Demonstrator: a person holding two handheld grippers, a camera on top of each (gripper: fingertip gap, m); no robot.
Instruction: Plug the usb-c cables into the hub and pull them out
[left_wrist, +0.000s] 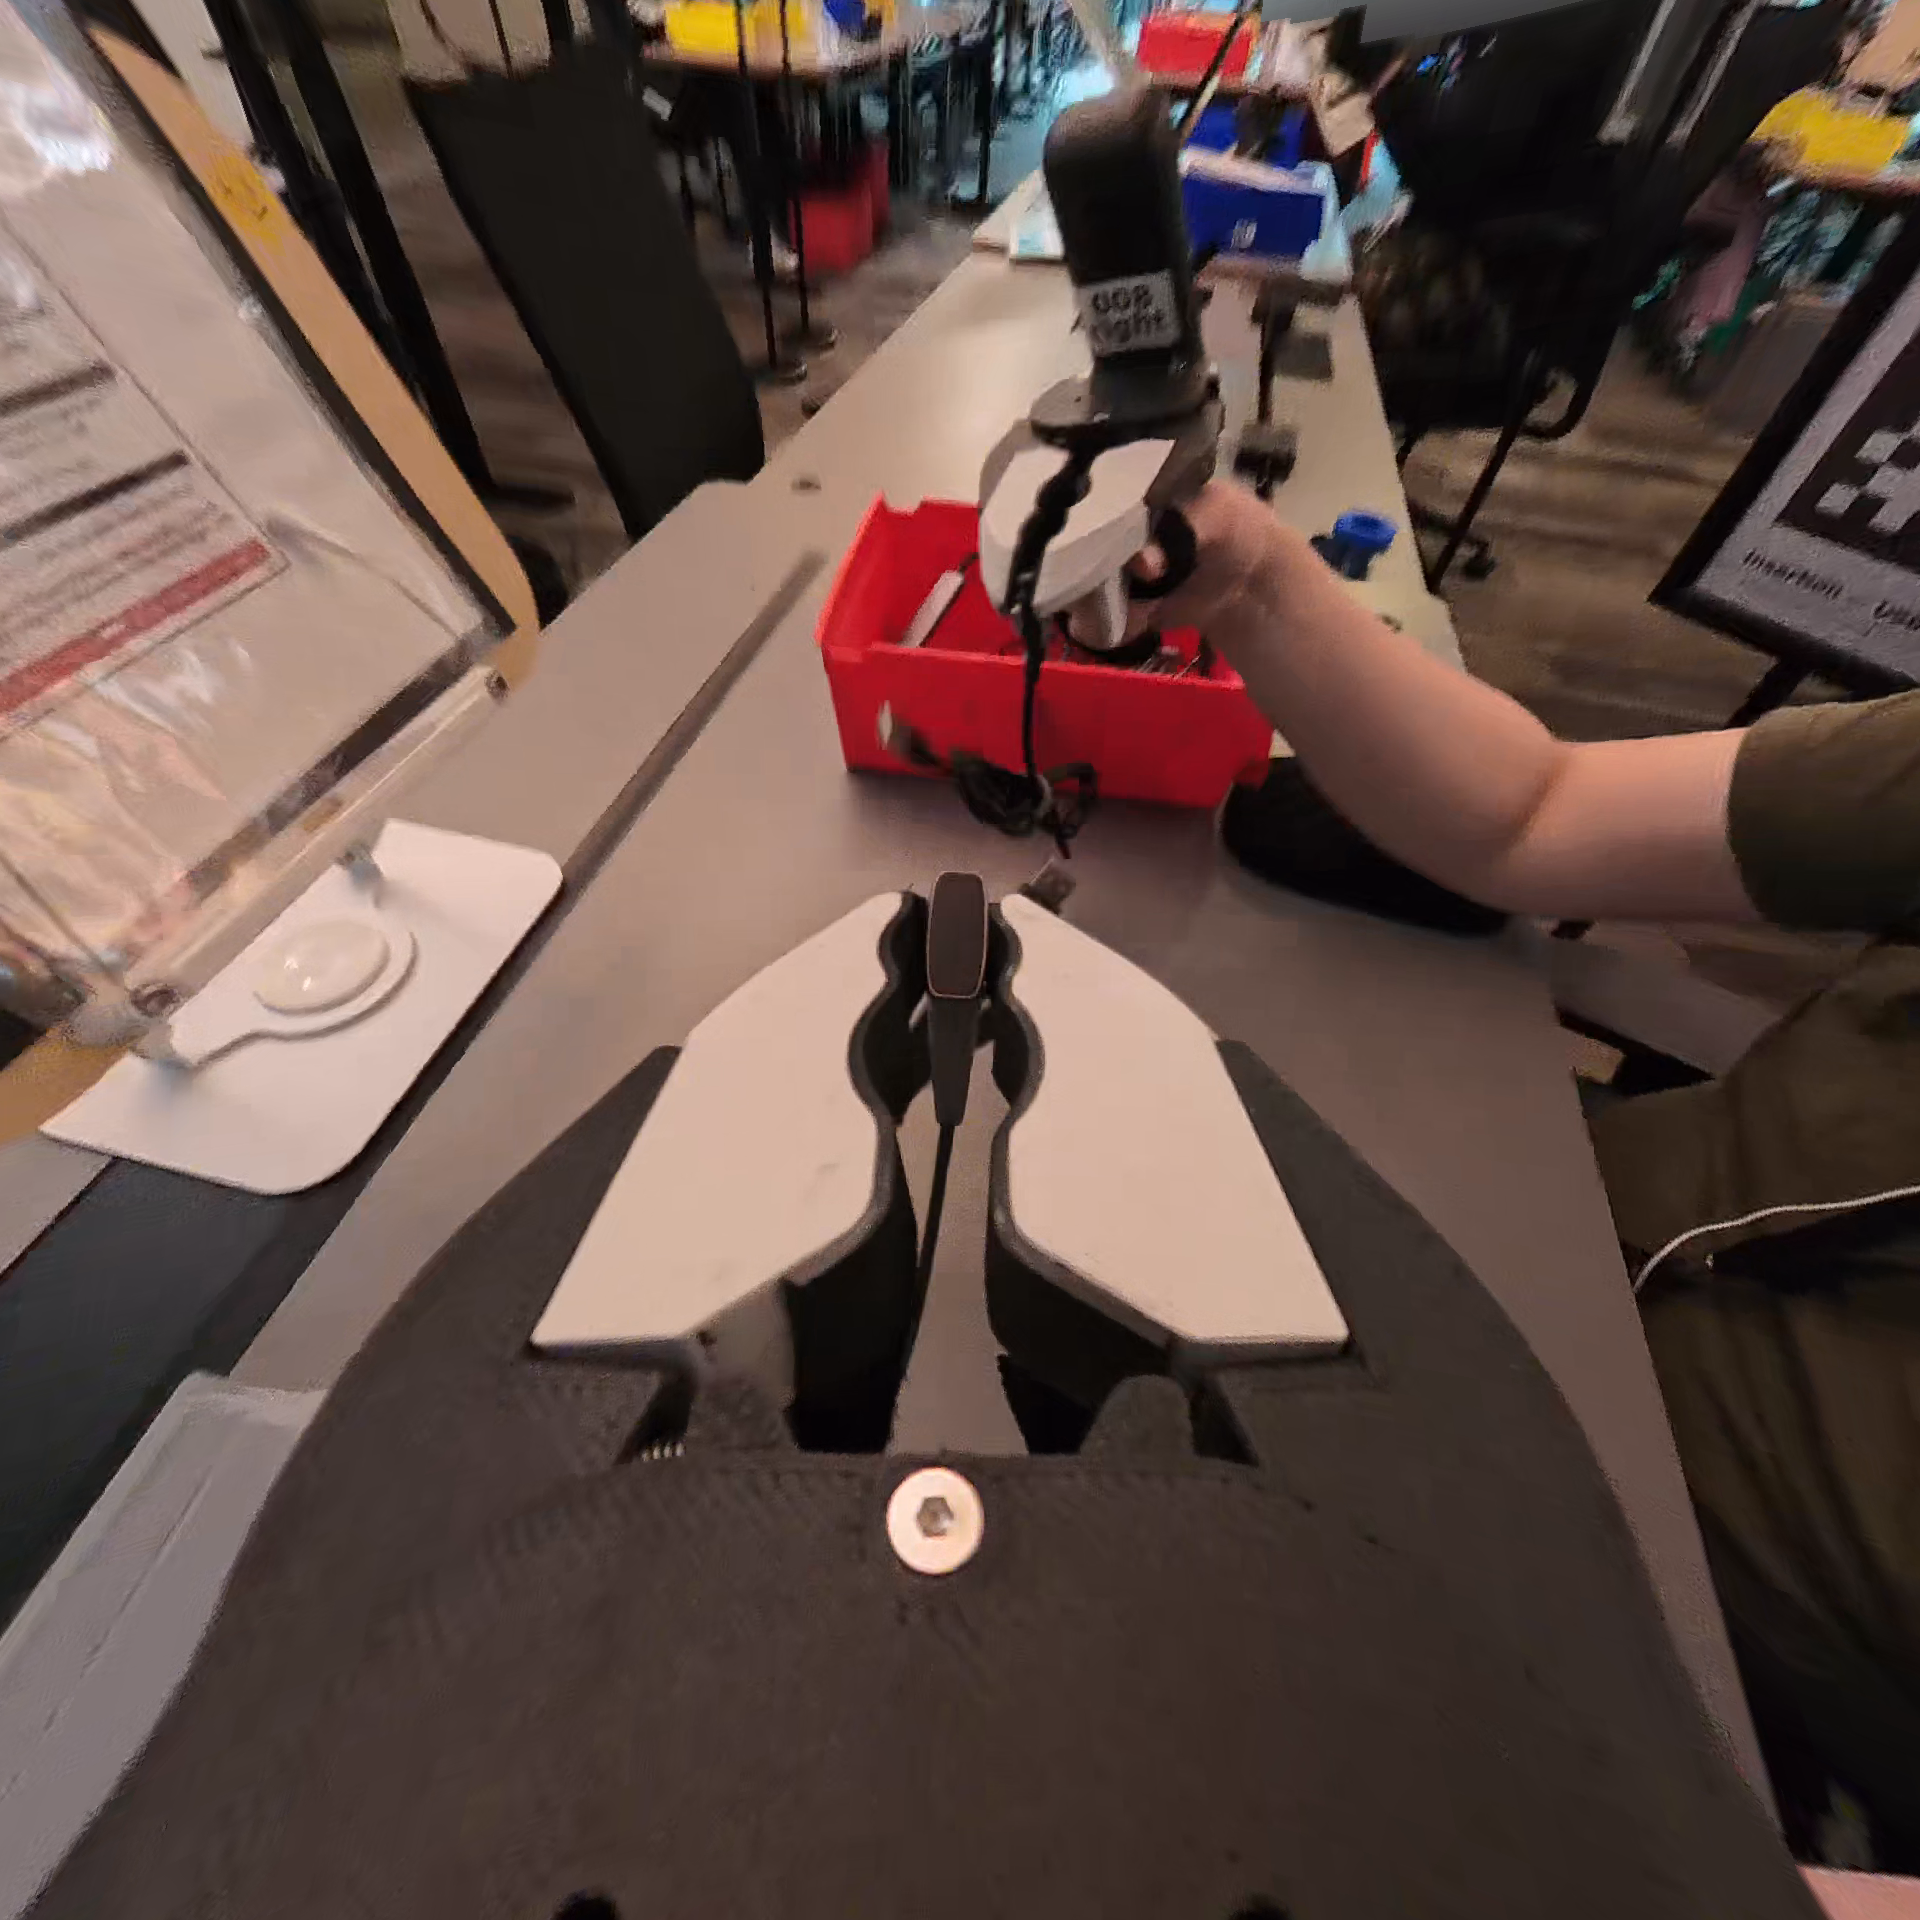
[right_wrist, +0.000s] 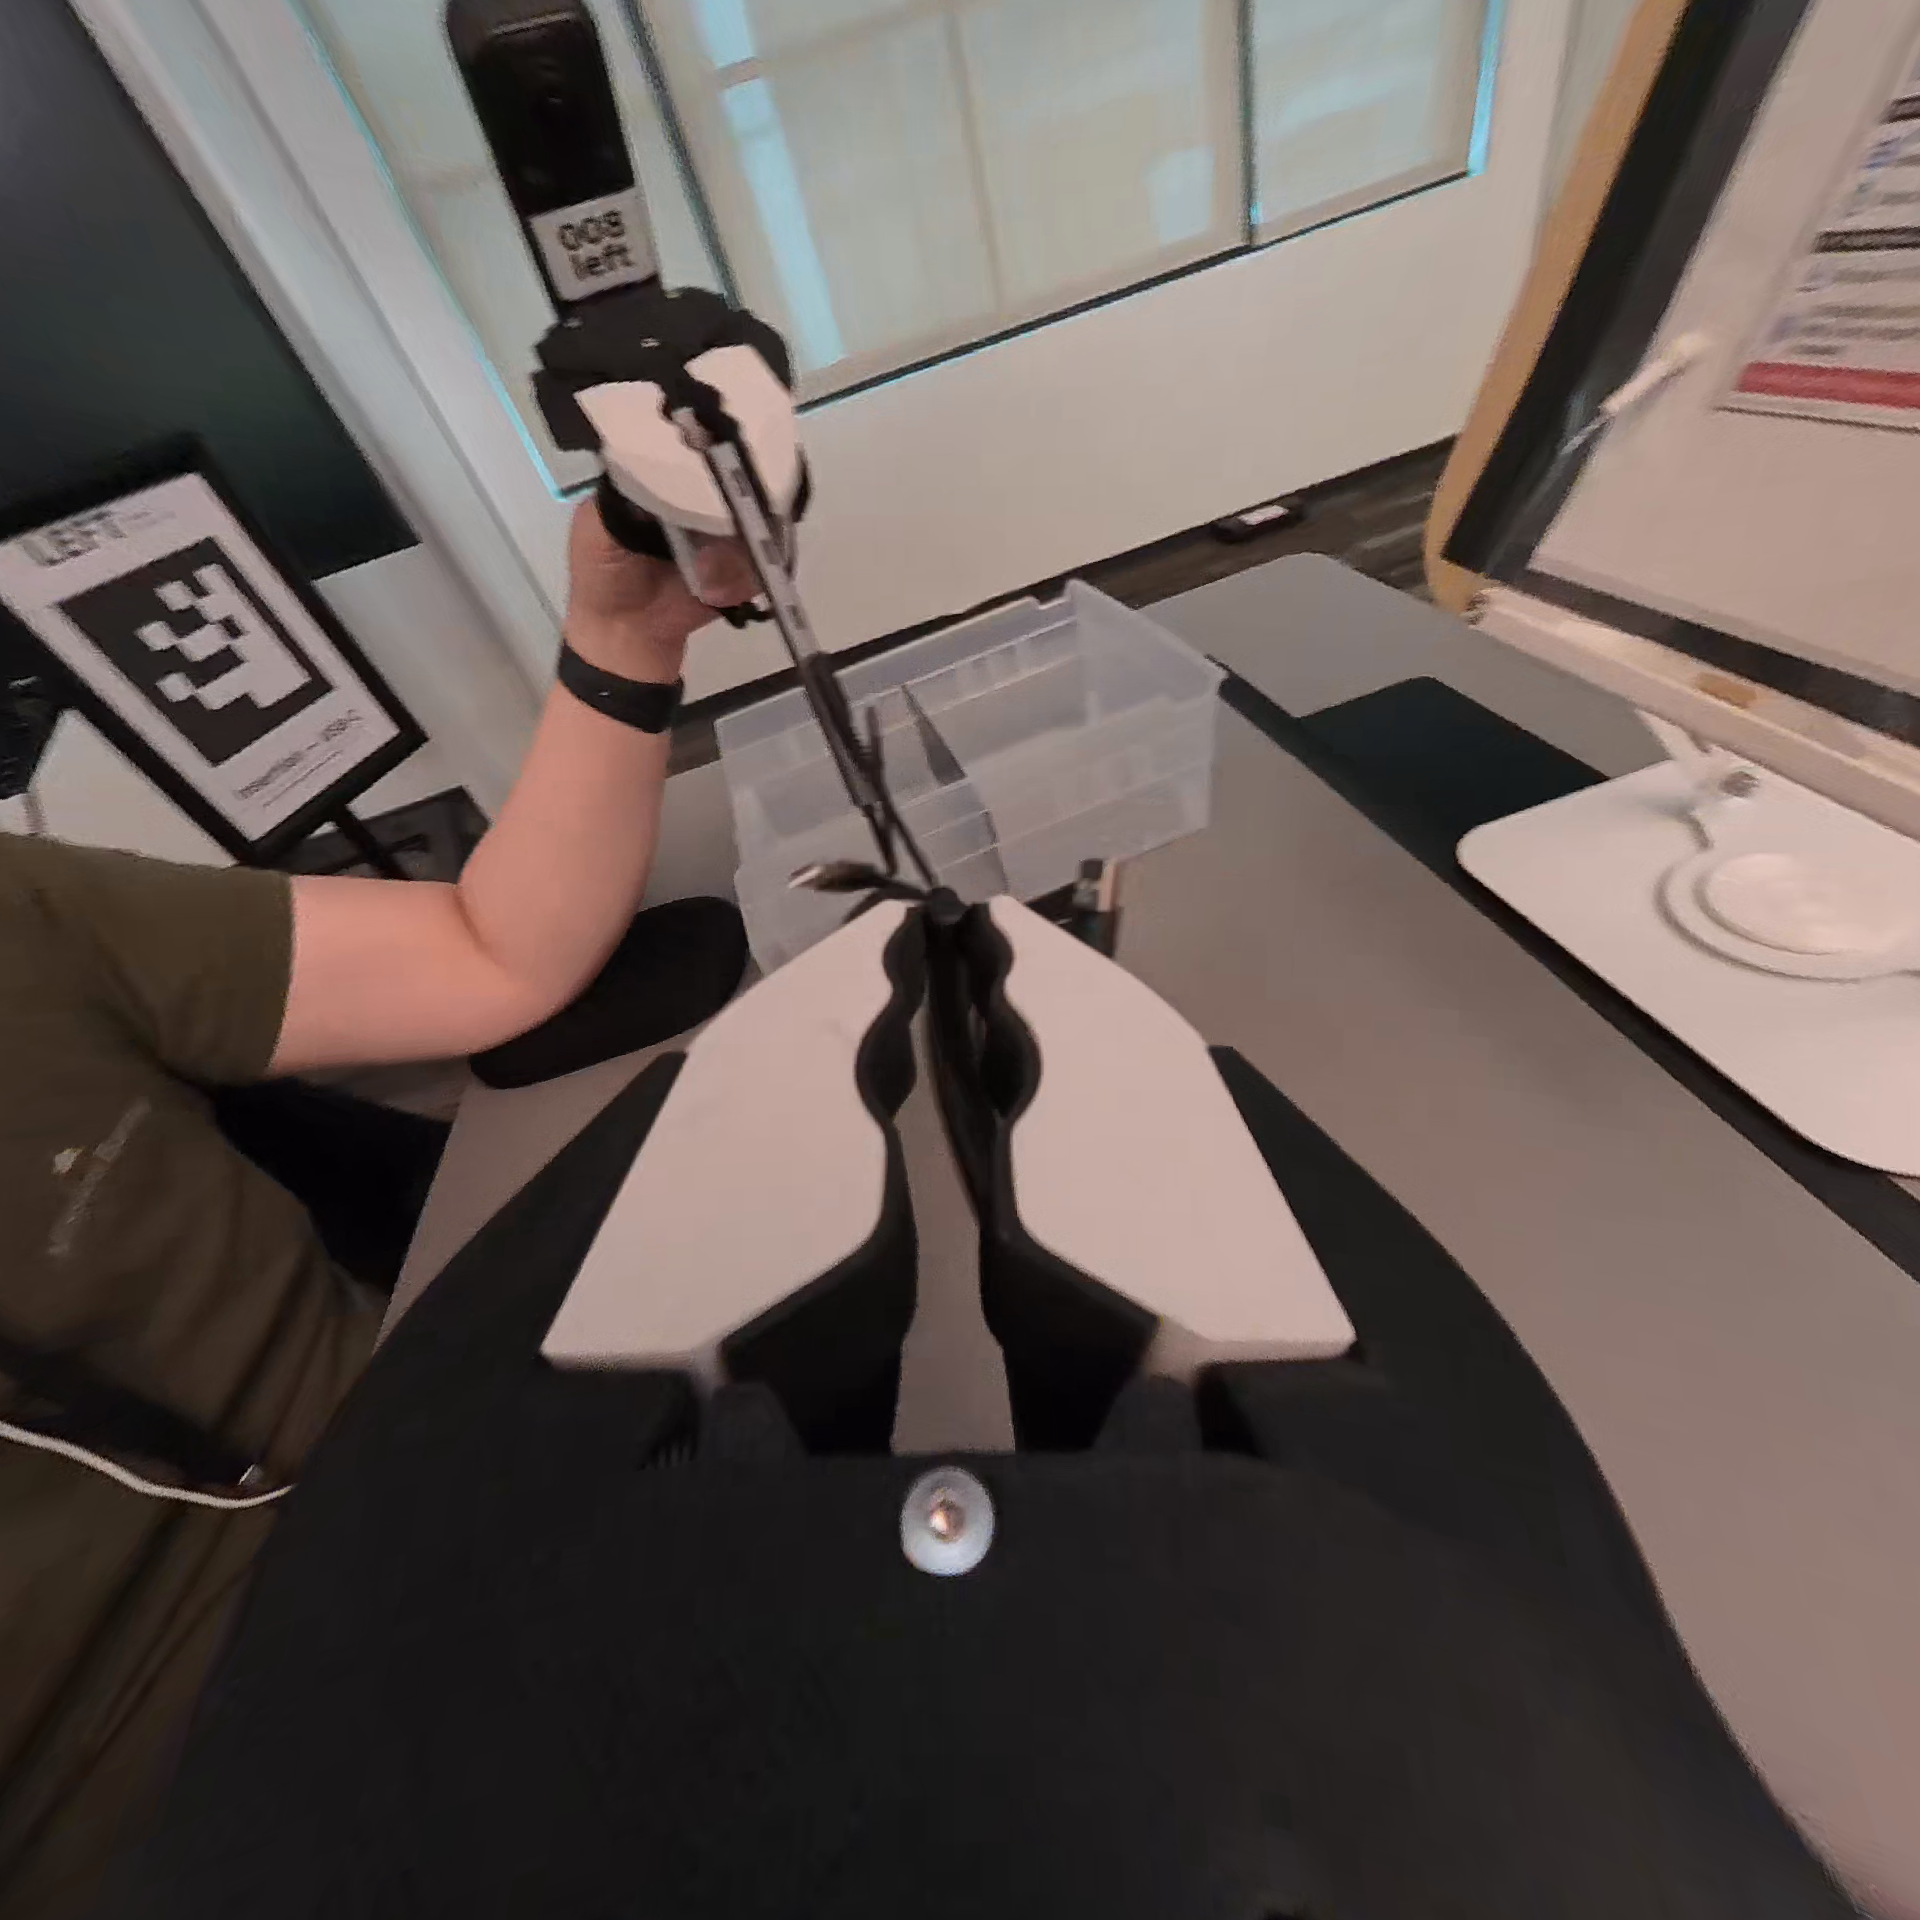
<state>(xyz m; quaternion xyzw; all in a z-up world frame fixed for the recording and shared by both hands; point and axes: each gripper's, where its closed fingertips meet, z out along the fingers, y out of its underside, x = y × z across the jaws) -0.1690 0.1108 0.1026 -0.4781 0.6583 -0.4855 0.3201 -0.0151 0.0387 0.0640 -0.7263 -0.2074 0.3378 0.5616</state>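
Left wrist view shows a red bin (left_wrist: 1049, 717) far ahead on the grey table (left_wrist: 727, 831), holding dark cables and a pale item. My left gripper (left_wrist: 956, 925) clamps the dark hub (left_wrist: 954, 951). My right gripper (right_wrist: 940, 920), raised above the clear bin (right_wrist: 1091, 727), pinches a bundle of usb-c cables (right_wrist: 956, 1060).

The right claw (right_wrist: 948, 914) pinches a bundle of black cables (right_wrist: 961, 1060) above the grey worktop (right_wrist: 1351, 1247). Beyond, the raised left claw (right_wrist: 717, 468) grips a dark hub (right_wrist: 769, 551) over a clear bin (right_wrist: 1039, 748).
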